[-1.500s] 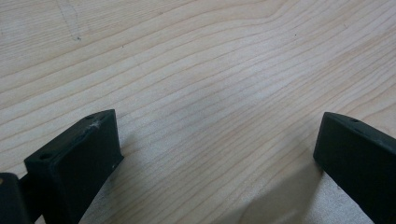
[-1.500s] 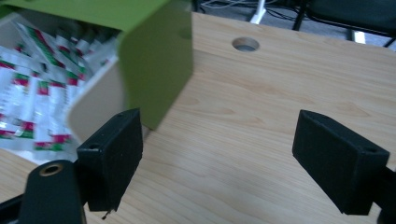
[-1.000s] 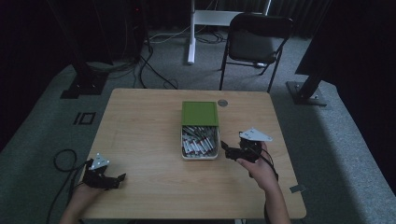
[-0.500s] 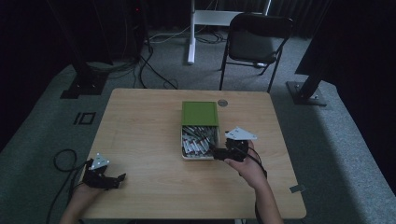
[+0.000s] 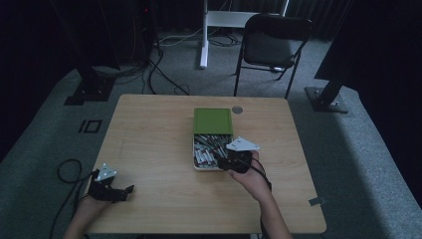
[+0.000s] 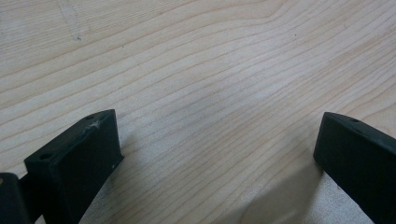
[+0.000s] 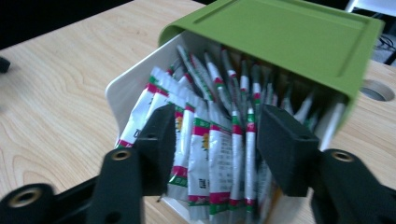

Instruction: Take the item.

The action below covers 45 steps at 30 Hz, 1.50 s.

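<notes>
A white box (image 5: 197, 167) with a green lid (image 5: 213, 121) slid half off sits at the table's middle. It holds several red, green and silver sachets (image 7: 212, 135). My right gripper (image 5: 221, 162) hovers at the box's right side, open, its jaws either side of the upright sachets (image 5: 204, 152) in the right gripper view. Whether the jaws touch them I cannot tell. My left gripper (image 5: 122, 193) rests near the table's front left corner, open over bare wood (image 6: 210, 93), nothing between its jaws.
The wooden table (image 5: 149, 134) has a round cable hole (image 5: 237, 109) behind the box. A dark folding chair (image 5: 271, 47) stands beyond the far edge. Stand bases and cables lie on the grey floor (image 5: 45, 144) around it.
My right gripper has moved left from beside the box to over its open end, among the sachets. The left gripper has stayed where it was.
</notes>
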Each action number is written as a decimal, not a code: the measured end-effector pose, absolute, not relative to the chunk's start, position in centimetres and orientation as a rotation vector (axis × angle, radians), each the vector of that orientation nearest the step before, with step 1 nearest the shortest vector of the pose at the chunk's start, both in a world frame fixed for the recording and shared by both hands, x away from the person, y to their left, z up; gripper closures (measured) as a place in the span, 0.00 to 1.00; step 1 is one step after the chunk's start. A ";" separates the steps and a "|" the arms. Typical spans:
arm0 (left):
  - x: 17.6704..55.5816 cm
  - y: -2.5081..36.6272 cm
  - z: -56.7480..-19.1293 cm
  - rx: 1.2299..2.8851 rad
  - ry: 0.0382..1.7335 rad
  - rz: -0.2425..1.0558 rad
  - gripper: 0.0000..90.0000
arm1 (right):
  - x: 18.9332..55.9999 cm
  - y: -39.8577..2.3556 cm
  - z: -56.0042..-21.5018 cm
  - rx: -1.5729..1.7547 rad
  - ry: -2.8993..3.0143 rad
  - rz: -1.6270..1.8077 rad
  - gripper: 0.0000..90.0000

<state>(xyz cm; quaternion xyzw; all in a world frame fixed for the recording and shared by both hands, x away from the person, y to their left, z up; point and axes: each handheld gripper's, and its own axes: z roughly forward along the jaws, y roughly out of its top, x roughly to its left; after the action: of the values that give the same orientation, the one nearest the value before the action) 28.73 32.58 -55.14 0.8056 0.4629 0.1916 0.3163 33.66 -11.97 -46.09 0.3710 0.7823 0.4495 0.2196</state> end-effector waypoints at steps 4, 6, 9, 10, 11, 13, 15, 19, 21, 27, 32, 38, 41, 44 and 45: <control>28.7 32.6 -55.1 2.121 1.219 0.505 0.01 | 33.8 -11.4 -47.0 1.022 2.210 1.223 0.65; 28.7 32.6 -55.1 2.121 1.218 0.504 0.02 | 33.9 -11.3 -47.3 1.012 2.200 1.215 0.76; 28.7 32.6 -55.1 2.121 1.219 0.504 0.02 | 34.0 -11.2 -47.7 1.026 2.222 1.200 0.85; 28.7 32.6 -55.1 2.122 1.219 0.504 0.02 | 34.1 -11.1 -47.8 1.031 2.228 1.182 0.86; 28.7 32.6 -55.1 2.121 1.219 0.504 0.02 | 34.1 -11.0 -48.0 1.033 2.237 1.166 0.86; 28.7 32.6 -55.1 2.122 1.219 0.504 0.02 | 34.1 -10.8 -48.2 1.040 2.240 1.153 0.86; 28.7 32.6 -55.1 2.122 1.218 0.504 0.02 | 34.1 -10.7 -48.5 1.040 2.236 1.128 0.85; 28.7 32.6 -55.1 2.124 1.218 0.504 0.02 | 34.2 -10.5 -48.9 1.044 2.209 1.075 0.85; 28.7 32.6 -55.1 2.124 1.217 0.504 0.02 | 34.2 -10.4 -49.2 1.036 2.212 1.054 0.84; 28.7 32.6 -55.1 2.124 1.218 0.504 0.02 | 34.3 -10.2 -49.9 1.063 2.204 1.014 0.84; 28.7 32.6 -55.1 2.124 1.218 0.505 0.02 | 34.1 -9.7 -50.1 1.065 2.180 0.969 0.84; 28.7 32.6 -55.1 2.125 1.217 0.505 0.02 | 34.2 -9.2 -50.6 1.074 2.169 0.894 0.85; 28.7 32.6 -55.1 2.124 1.217 0.505 0.02 | 34.3 -8.9 -50.6 1.091 2.156 0.867 0.86; 28.7 32.6 -55.1 2.125 1.217 0.505 0.02 | 34.4 -8.9 -50.8 1.091 2.151 0.851 0.93; 28.7 32.6 -55.1 2.124 1.217 0.505 0.02 | 34.5 -8.9 -50.8 1.099 2.147 0.853 0.94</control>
<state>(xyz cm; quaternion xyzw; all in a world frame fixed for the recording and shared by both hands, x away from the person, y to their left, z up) 28.72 32.59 -55.14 0.8063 0.4621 0.1916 0.3156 34.45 -8.93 -50.83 0.4116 0.8037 0.3193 0.2876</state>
